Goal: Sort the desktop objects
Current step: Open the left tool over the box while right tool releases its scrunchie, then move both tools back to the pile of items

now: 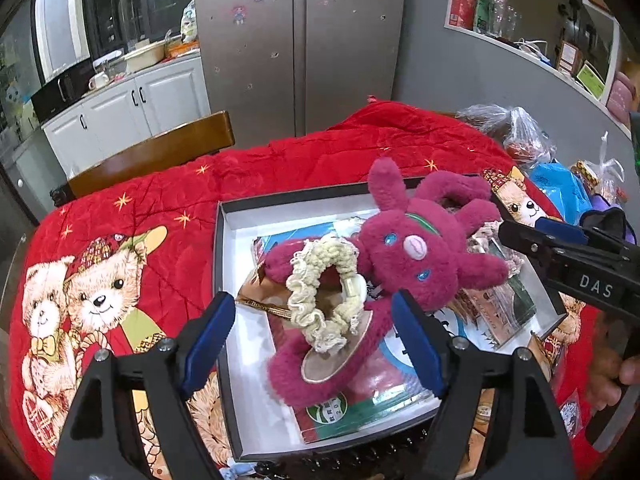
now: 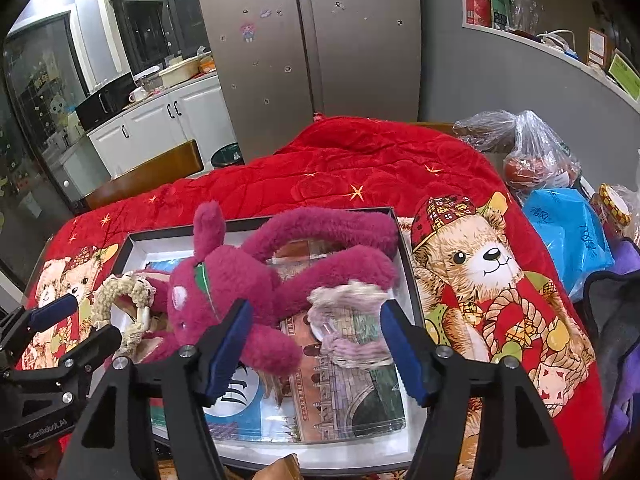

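Fingers of the left gripper [image 1: 313,330] and right gripper [image 2: 316,350] stand spread, gripping nothing, over the cream scrunchie [image 1: 324,294] and pink scrunchie [image 2: 348,324] lying in the box [image 1: 224,216] on the plush toy [image 1: 416,256]; light and squashy, each probably lifts best by its ruffled rim

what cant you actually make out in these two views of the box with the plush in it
- Right wrist view: the pinkish scrunchie is motion-blurred, so whether it rests on the booklets is unclear.
- Left wrist view: the same scrunchie is mostly hidden behind the magenta plush toy.
- Both views: the box near edge is covered by the left gripper and right gripper bodies.
- Booklet print is too small and covered to read.
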Tool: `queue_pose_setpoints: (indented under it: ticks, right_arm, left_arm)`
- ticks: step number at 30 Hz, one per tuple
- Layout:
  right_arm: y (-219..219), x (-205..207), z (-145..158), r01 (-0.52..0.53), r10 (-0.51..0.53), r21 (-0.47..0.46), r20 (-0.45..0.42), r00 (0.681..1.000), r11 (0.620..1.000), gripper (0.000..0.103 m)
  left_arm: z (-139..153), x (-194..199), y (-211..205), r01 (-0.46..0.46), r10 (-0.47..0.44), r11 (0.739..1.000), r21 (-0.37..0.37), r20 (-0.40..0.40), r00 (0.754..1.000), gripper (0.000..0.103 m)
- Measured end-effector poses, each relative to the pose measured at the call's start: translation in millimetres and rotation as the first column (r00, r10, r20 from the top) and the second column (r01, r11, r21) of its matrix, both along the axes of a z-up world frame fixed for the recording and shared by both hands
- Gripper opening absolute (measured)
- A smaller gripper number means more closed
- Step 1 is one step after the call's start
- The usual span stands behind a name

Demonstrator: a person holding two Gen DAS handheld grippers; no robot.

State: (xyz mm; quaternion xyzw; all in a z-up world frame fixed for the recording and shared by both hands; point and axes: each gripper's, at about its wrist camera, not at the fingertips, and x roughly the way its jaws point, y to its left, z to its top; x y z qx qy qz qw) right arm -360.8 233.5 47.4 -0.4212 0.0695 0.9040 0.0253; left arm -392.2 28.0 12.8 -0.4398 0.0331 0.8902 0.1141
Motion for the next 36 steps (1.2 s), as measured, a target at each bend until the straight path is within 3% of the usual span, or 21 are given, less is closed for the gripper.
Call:
queue_pose_setpoints:
  ticks: [9, 18, 25, 31, 36]
  right_arm:
    - [0.9, -0.8, -1.4, -0.008, 0.008, -0.014, 0.009, 1.000, 1.000, 0.068]
    - [-14.4, 1.6, 0.1, -0.096, 0.096, -0.009, -0.008, 0.995, 0.995, 0.071]
    - [-29.5, 15.0, 22.8, -0.122, 0.123, 0.018, -0.068, 0.990, 0.992, 0.071]
    - [-56.1, 51.7, 65.4, -0.155, 0.163, 0.060, -0.163, 0.973, 0.986, 0.071]
    - [-71.9, 98.8, 99.2, -0.177, 0.189, 0.070, -0.239, 0.953, 0.982, 0.076]
  left_arm:
    - [3.9, -0.8, -6.5, -0.021, 0.021, 1.000, 0.008, -0.008, 1.000, 0.081]
    - [15.4, -0.9, -20.5, -0.061, 0.061, 0.998, 0.034, -0.013, 0.998, 0.081]
    - [55.3, 22.0, -26.3, -0.042, 0.045, 0.998, 0.046, -0.076, 0.996, 0.081]
    - [104.6, 79.1, -37.1, -0.028, 0.043, 0.994, 0.103, -0.150, 0.988, 0.083]
    - [136.8, 130.7, -47.8, -0.041, 0.051, 0.998, 0.047, -0.242, 0.969, 0.089]
